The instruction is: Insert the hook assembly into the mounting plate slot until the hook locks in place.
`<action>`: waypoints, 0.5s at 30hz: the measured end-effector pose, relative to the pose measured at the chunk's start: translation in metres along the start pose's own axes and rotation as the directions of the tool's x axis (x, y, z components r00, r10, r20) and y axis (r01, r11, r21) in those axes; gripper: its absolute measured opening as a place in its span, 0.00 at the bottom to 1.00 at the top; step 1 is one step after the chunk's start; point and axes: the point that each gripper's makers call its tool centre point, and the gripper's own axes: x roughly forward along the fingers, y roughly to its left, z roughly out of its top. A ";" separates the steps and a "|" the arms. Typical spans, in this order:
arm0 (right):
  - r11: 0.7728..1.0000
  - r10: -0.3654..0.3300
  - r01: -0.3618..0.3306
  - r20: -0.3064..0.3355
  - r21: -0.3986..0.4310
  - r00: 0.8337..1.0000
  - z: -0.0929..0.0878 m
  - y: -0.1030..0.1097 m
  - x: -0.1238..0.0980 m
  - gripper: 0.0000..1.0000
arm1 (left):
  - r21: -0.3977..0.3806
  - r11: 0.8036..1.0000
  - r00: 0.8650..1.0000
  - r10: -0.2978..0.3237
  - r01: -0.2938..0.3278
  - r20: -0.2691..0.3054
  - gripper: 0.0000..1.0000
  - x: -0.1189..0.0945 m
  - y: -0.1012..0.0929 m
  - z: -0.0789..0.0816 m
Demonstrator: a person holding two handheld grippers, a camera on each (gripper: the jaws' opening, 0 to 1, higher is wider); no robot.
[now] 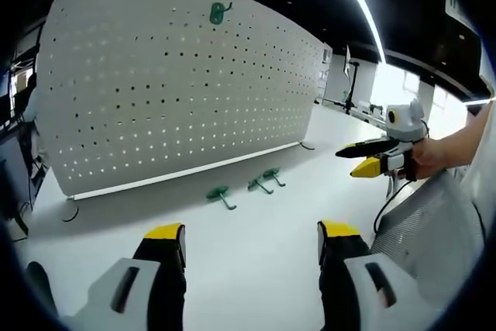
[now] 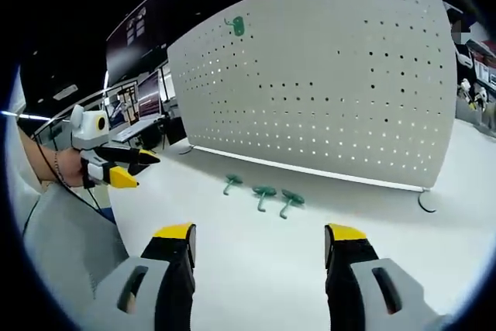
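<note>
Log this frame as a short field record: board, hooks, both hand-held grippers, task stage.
pegboard: white perforated pegboard standing upright on the white table
mounted hook: one green hook already hanging near the board's top edge
loose hooks: three green hooks lying on the table in front of the board
left hand-held gripper: open, holding nothing
right hand-held gripper: open, holding nothing
task stage: no loose hook picked up yet

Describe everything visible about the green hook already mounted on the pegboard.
The mounted green hook is small, dark green and looks like plastic, with a flat rounded base plate and a short curved prong. It sits high near the top edge of the white perforated pegboard, which stands upright on the table. Only the board touches it. Finer detail is too small to tell.
</note>
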 end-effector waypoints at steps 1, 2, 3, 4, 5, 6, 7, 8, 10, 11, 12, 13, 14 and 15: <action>1.000 -0.002 0.002 0.001 0.002 1.000 -0.001 -0.001 0.000 0.65 | 0.001 1.000 1.000 0.001 -0.001 -0.002 0.71 0.000 0.000 0.000; 1.000 -0.002 0.002 0.001 0.003 1.000 -0.001 -0.001 0.000 0.65 | 0.001 1.000 1.000 0.001 -0.001 -0.003 0.71 0.000 0.000 -0.001; 1.000 -0.002 0.002 0.001 0.006 1.000 -0.002 -0.001 -0.001 0.65 | 0.002 1.000 1.000 0.001 -0.001 -0.004 0.71 0.001 0.001 -0.001; 1.000 -0.003 0.003 0.000 0.007 1.000 -0.003 -0.001 -0.001 0.65 | 0.000 1.000 1.000 0.000 0.000 -0.005 0.71 0.001 0.001 -0.001; 1.000 -0.003 0.003 0.001 0.008 1.000 -0.003 -0.001 -0.001 0.65 | 0.000 1.000 1.000 0.000 0.000 -0.006 0.71 0.001 0.001 -0.001; 1.000 -0.004 0.004 0.008 0.010 1.000 -0.002 -0.001 -0.001 0.66 | 0.001 1.000 1.000 0.000 0.000 -0.008 0.71 0.001 0.001 -0.002; 1.000 -0.005 0.005 0.010 0.008 1.000 -0.001 0.000 0.000 0.65 | 0.002 1.000 1.000 0.000 0.000 -0.009 0.71 0.002 0.002 -0.002; 1.000 -0.005 0.005 0.010 0.005 1.000 -0.001 0.000 0.000 0.65 | 0.003 1.000 1.000 0.000 0.000 -0.009 0.71 0.002 0.002 -0.002; 1.000 -0.003 0.003 0.009 0.001 1.000 -0.002 0.001 0.001 0.65 | 0.004 1.000 1.000 -0.001 0.001 -0.011 0.71 0.002 0.002 -0.003; 1.000 -0.003 0.003 0.009 0.001 1.000 -0.002 0.000 0.001 0.65 | 0.005 1.000 1.000 -0.001 0.002 -0.013 0.71 0.003 0.002 -0.003; 1.000 -0.003 0.003 0.010 0.000 1.000 -0.001 0.000 0.001 0.65 | 0.005 1.000 1.000 -0.003 0.003 -0.013 0.71 0.003 0.001 -0.003; 1.000 -0.006 0.006 0.011 -0.004 1.000 -0.001 -0.001 0.000 0.65 | 0.004 1.000 1.000 -0.003 0.003 -0.012 0.71 0.003 0.001 -0.002; 1.000 -0.007 0.007 0.011 -0.005 1.000 -0.001 -0.001 0.000 0.65 | 0.004 1.000 1.000 -0.003 0.003 -0.012 0.71 0.004 0.001 -0.002; 1.000 -0.007 0.007 0.012 -0.003 1.000 -0.001 -0.001 0.000 0.65 | 0.004 1.000 1.000 -0.003 0.004 -0.012 0.71 0.004 0.002 -0.003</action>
